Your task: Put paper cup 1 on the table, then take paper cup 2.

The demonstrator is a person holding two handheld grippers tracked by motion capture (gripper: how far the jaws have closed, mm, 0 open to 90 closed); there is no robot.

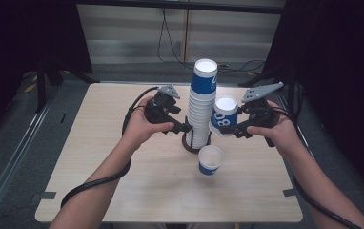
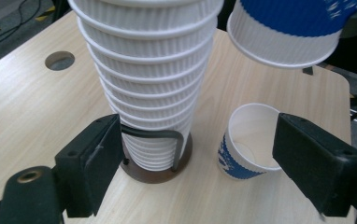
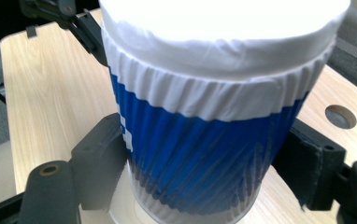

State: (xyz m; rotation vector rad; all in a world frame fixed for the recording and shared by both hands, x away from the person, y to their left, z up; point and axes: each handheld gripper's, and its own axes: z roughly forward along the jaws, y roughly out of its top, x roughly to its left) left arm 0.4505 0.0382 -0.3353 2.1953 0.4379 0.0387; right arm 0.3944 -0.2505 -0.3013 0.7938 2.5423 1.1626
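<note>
At frame centre on the table [image 1: 123, 191] stands the cup stack [image 1: 200, 112]. Right of it, the right claw [image 1: 236, 128] clamps a blue cup [image 1: 224, 117] printed "80". Below sits a loose cup [image 1: 210, 160]. Left claw [image 1: 186, 128] gapes apart beside the stack's base.

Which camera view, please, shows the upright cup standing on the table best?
The high view: the upright cup appears whole, in front of the cup stack. In the left gripper view its right side is hidden behind a jaw.
</note>
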